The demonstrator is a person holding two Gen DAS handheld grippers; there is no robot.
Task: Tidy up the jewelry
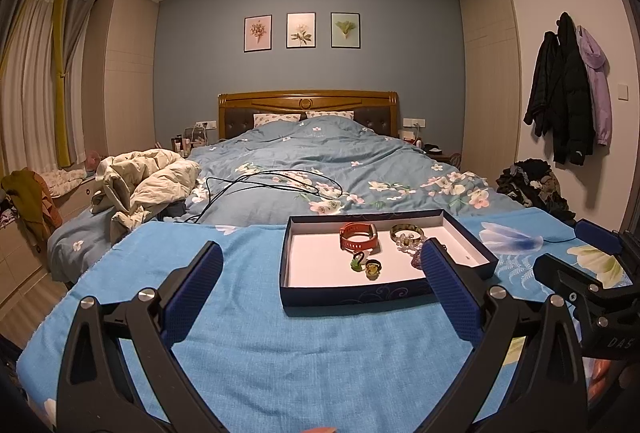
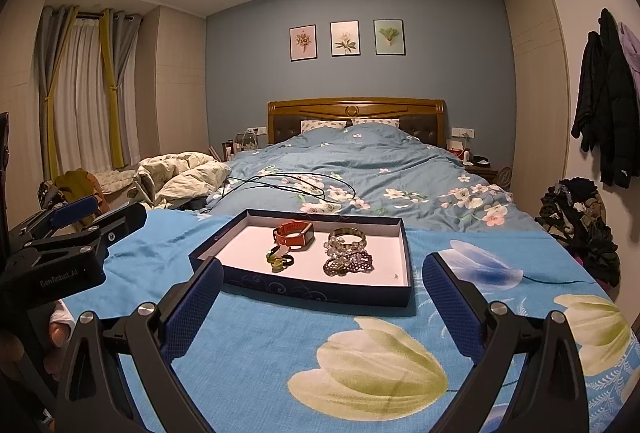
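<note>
My left gripper (image 1: 322, 265) hangs over the blue cloth (image 1: 312, 361) at the foot of the bed, its fingers (image 1: 192, 297) spread wide and holding nothing. My right gripper (image 2: 322, 273) hangs beside it, likewise spread and empty, over the cloth's big printed tulip (image 2: 372, 369).

Ahead of both sits a shallow tray (image 2: 316, 291), dark blue outside and white inside, flat on the cloth. The jewelry lies inside it. An orange watch (image 2: 294, 233) rests toward the back, strap curled. To its right lies a gold bangle (image 2: 347, 233), touching a clear bead bracelet (image 2: 344, 247). In front of those is a dark beaded piece (image 2: 348, 265), purple in the left view, where my right-hand finger partly hides it. Nearer the front, left of centre, sit a small green trinket (image 1: 356, 263) and a ring (image 1: 373, 268); from the right view they seem to touch, though they are too small to be sure.

Each gripper shows at the edge of the other's view, and a hand (image 2: 56, 337) is glimpsed on the left one's grip.

Beyond the tray, a black cable (image 1: 272, 185) loops across the flowered duvet (image 1: 320, 153), with a cream quilt (image 1: 148, 177) bunched at the left.
</note>
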